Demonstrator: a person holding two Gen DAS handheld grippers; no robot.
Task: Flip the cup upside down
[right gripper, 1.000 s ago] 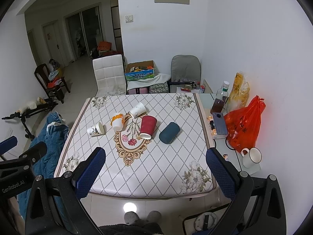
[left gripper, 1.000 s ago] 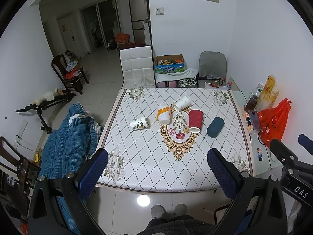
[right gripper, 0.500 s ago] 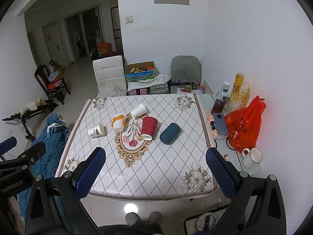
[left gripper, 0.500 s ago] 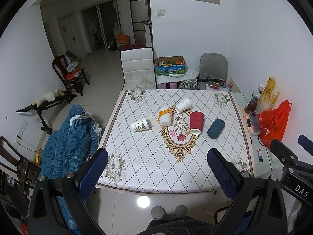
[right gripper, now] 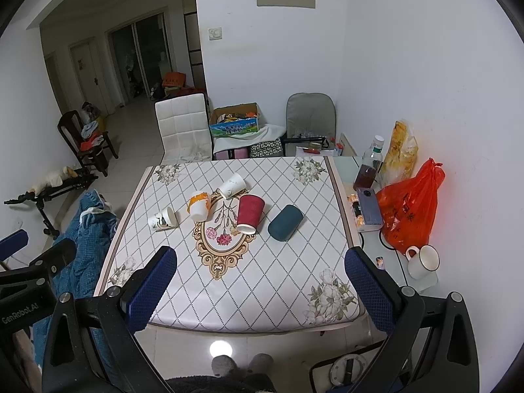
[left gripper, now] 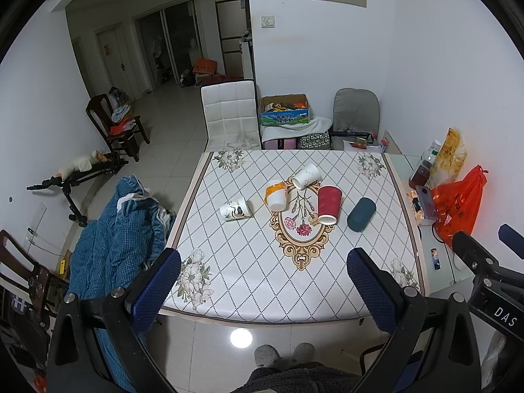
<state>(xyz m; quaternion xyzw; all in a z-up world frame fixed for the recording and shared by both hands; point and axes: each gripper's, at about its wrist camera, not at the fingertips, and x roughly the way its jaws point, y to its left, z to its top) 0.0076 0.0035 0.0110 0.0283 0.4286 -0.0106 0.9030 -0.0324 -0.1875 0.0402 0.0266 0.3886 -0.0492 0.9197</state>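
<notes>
Several cups lie on their sides on the patterned table (left gripper: 249,281): a small printed white cup (left gripper: 236,209), an orange-and-white cup (left gripper: 277,192), a white cup (left gripper: 306,176), a red ribbed cup (left gripper: 328,204) and a dark teal cup (left gripper: 361,213). The right wrist view shows them too: printed cup (right gripper: 163,218), orange-and-white cup (right gripper: 198,205), white cup (right gripper: 232,186), red cup (right gripper: 249,213), teal cup (right gripper: 285,222). My left gripper (left gripper: 263,283) and right gripper (right gripper: 260,283) are both open and empty, held well short of the table's near edge.
A white chair (left gripper: 229,114) stands at the table's far side. A side surface on the right holds a red plastic bag (right gripper: 409,209), a bottle (right gripper: 368,170), a phone (right gripper: 368,206) and a white mug (right gripper: 422,262). A blue blanket (left gripper: 111,245) lies left of the table.
Both views have drifted slightly back and up from the table. The cups have not moved and both grippers remain open.
</notes>
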